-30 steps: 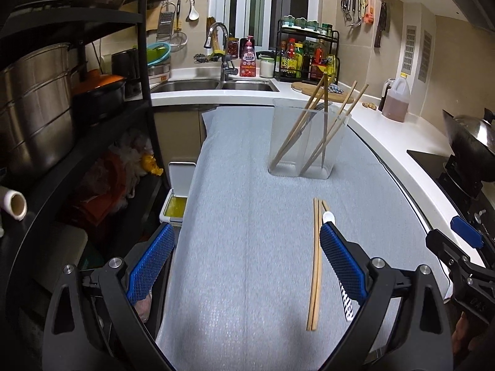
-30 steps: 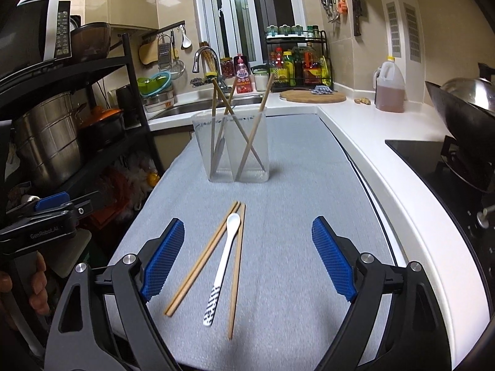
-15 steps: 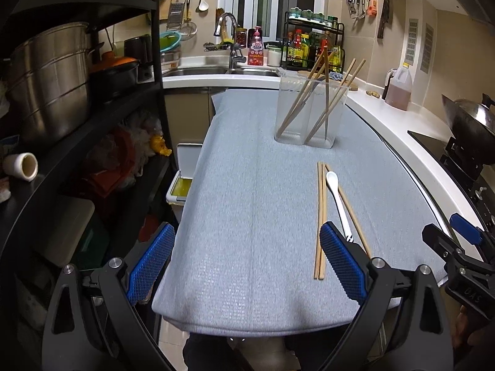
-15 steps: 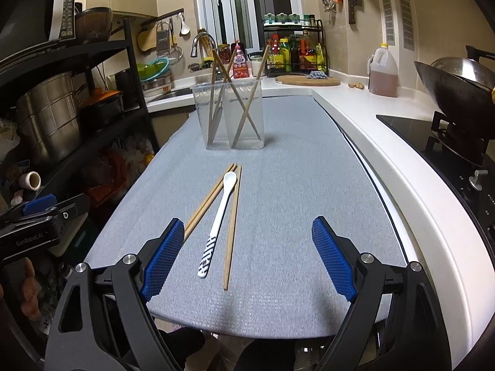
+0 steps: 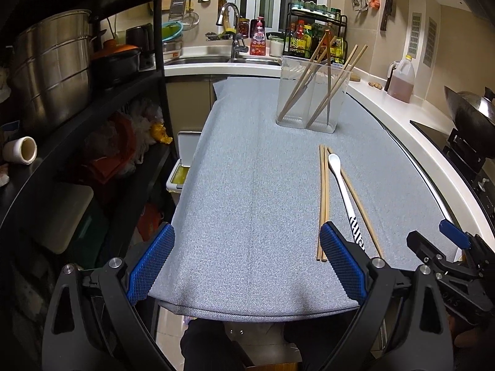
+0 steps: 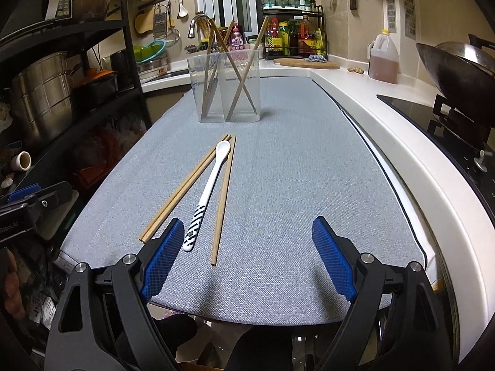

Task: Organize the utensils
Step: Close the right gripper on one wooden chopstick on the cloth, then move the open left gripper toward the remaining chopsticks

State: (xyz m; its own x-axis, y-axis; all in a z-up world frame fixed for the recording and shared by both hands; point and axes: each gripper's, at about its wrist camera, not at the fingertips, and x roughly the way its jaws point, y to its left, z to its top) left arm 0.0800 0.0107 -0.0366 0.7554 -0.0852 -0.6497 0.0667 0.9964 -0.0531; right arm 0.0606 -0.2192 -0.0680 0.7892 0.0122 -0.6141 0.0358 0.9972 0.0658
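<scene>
Left tongs point(image 5: 246, 261): spread wide, nothing between the blue pads, hanging over the near edge of the table point(image 5: 253, 185). Its right pad sits just beside the near tips of the paired chopsticks.

Right tongs point(image 6: 244, 255): also spread wide and empty, over the near edge of the table point(image 6: 294, 170). Its left pad lies close to the near ends of the utensils; touching or not, cannot tell.

Table is covered by a grey woven mat reaching to the near edge.

Loose utensils lie on the mat, right of centre in the left wrist view, left of centre in the right wrist view:
- A pair of wooden chopsticks point(image 5: 323, 198) point(image 6: 185, 187), side by side and touching, running from near edge toward far edge.
- A white spoon point(image 5: 343, 191) point(image 6: 207, 191) with a black-and-white patterned handle end, bowl pointing to the far edge, lying between the pair and the third stick.
- A single chopstick point(image 5: 355, 201) point(image 6: 224, 198) on the spoon's other side. All far tips converge near the spoon bowl; near ends fan apart.

Clear plastic holder point(image 5: 311, 92) point(image 6: 227, 85) stands upright further along, toward the far edge, well apart from the loose pieces. Two compartments; several chopsticks lean crosswise in it, plus one darker utensil, kind unclear.
</scene>
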